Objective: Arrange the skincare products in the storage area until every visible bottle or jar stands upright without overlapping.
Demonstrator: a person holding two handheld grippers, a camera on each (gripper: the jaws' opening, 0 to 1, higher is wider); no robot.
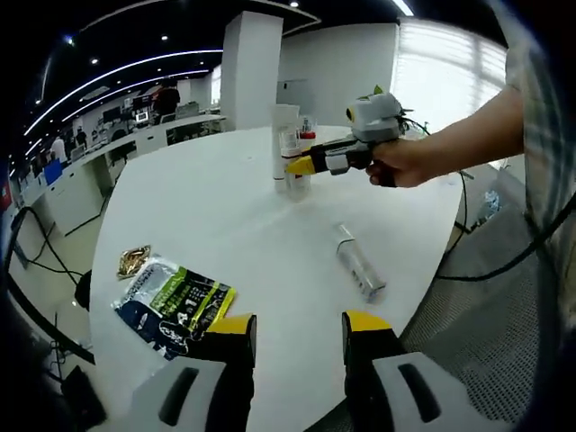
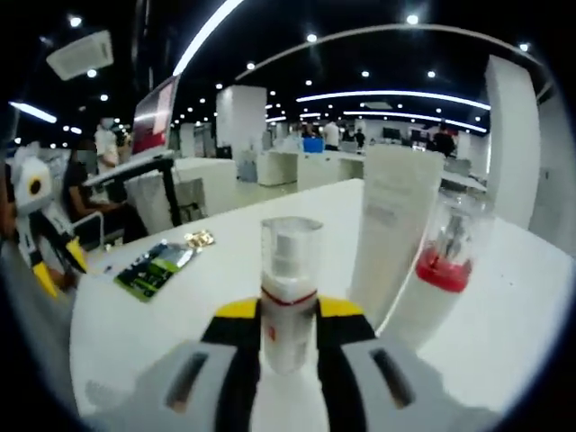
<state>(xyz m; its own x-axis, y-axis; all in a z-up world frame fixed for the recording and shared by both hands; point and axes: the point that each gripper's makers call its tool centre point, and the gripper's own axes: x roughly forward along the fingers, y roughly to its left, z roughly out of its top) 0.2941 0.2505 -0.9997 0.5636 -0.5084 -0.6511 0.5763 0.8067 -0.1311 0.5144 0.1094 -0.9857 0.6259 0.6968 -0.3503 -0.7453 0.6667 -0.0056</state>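
Holding the spray bottle [image 2: 290,292] upright between my right gripper [image 2: 288,335] jaws beside 2 standing products; my left gripper [image 1: 299,335] waits open, 1 clear bottle [image 1: 358,262] lying flat.

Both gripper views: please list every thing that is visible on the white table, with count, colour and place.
spray bottle: 1, clear cap, upright between the right gripper's fingers
tall tube: 1, white, upright beside it
red-collared bottle: 1, white, upright beside the tube
lying bottle: 1, clear, on its side near the table edge
sachet: 1, green and dark, flat
small packet: 1, gold, beside the sachet
table: 1, white
left gripper: yellow-tipped fingers, open
right gripper: yellow-tipped, around the spray bottle
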